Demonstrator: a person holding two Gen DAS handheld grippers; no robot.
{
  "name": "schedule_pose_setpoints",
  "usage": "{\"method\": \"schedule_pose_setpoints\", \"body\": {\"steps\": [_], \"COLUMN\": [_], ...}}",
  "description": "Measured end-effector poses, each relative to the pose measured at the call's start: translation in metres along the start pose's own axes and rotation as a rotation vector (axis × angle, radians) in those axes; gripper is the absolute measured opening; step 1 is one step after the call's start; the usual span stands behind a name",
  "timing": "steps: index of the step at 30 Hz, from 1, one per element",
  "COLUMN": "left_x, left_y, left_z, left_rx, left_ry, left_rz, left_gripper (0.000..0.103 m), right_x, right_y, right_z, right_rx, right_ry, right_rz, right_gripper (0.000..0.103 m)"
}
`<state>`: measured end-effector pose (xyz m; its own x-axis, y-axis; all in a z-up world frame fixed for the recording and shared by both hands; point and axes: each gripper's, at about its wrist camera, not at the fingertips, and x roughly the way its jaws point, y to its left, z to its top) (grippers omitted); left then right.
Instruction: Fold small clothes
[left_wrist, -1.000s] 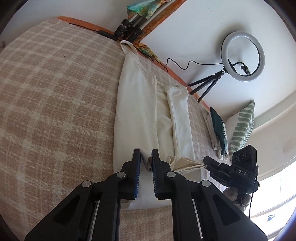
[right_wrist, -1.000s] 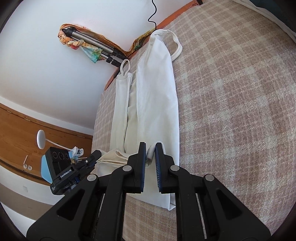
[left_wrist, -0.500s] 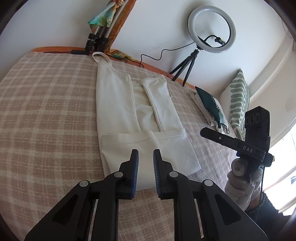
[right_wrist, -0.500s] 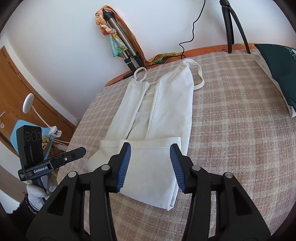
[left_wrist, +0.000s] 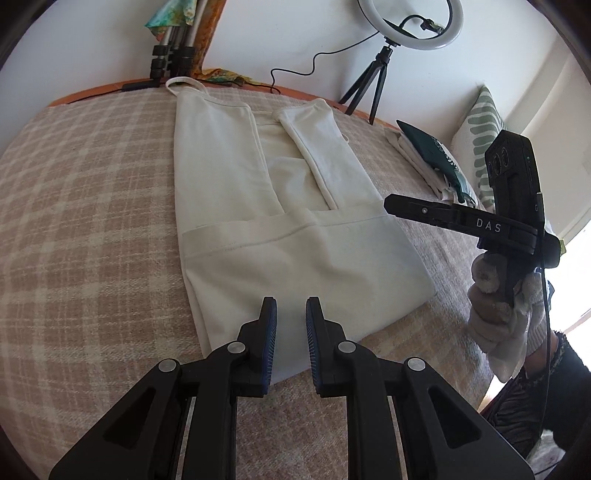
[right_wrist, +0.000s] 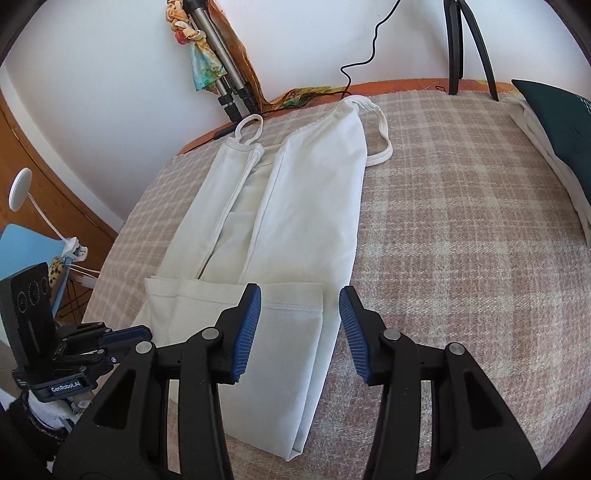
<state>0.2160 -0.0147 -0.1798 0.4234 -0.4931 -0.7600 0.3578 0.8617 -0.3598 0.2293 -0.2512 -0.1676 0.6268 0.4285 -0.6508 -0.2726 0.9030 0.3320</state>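
Observation:
A cream strappy top (left_wrist: 295, 258) lies flat on the checked bed cover (left_wrist: 92, 221). Both long sides are folded inward and the bottom edge is folded up over the middle (right_wrist: 280, 295). My left gripper (left_wrist: 291, 317) hovers over the near fold, jaws a narrow gap apart with nothing between them. My right gripper (right_wrist: 300, 306) stands open wide above the folded-up hem, also holding nothing. In the left wrist view the right gripper (left_wrist: 391, 205) sits at the garment's right edge, held by a gloved hand (left_wrist: 495, 314). At the right wrist view's lower left is the left gripper (right_wrist: 140, 332).
A ring light on a small tripod (left_wrist: 410, 22) stands at the bed's far edge beside a folded tripod with a scarf (left_wrist: 170, 48). A stack of folded clothes (left_wrist: 432, 155) and a striped pillow (left_wrist: 480, 125) lie to the right. A wooden door (right_wrist: 55, 192) is left.
Both grippers let go of the bottom hem, which now lies folded up over the garment. Both have drawn back and rolled level, and the right jaws have opened wide.

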Motion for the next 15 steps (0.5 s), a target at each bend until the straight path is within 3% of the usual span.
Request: {"method": "schedule_pose_setpoints", "body": {"steps": [3, 4, 5, 6, 11, 15], "left_x": [0.000, -0.001, -0.002, -0.004, -0.012, 0.001], "left_y": [-0.004, -0.005, -0.005, -0.005, -0.012, -0.003], "left_z": [0.000, 0.000, 0.001, 0.001, 0.001, -0.001], "left_rx": [0.024, 0.027, 0.026, 0.026, 0.079, 0.069], "left_ry": [-0.004, -0.007, -0.011, -0.016, -0.058, -0.003], "left_rz": [0.012, 0.012, 0.010, 0.010, 0.053, 0.086], "left_gripper": [0.014, 0.014, 0.014, 0.014, 0.014, 0.014], "right_x": [0.001, 0.004, 0.006, 0.008, 0.001, -0.001], "right_y": [0.011, 0.015, 0.018, 0.019, 0.013, 0.012], "right_z": [-0.002, -0.003, -0.004, -0.005, -0.006, -0.009], "right_rx": [-0.053, -0.067, -0.078, -0.082, -0.051, -0.065], "right_ry": [0.006, 0.014, 0.026, 0.037, 0.031, 0.047], "right_rz": [-0.006, -0.021, -0.037, -0.052, -0.129, -0.087], "right_gripper": [0.041, 0.032, 0.016, 0.010, 0.006, 0.006]}}
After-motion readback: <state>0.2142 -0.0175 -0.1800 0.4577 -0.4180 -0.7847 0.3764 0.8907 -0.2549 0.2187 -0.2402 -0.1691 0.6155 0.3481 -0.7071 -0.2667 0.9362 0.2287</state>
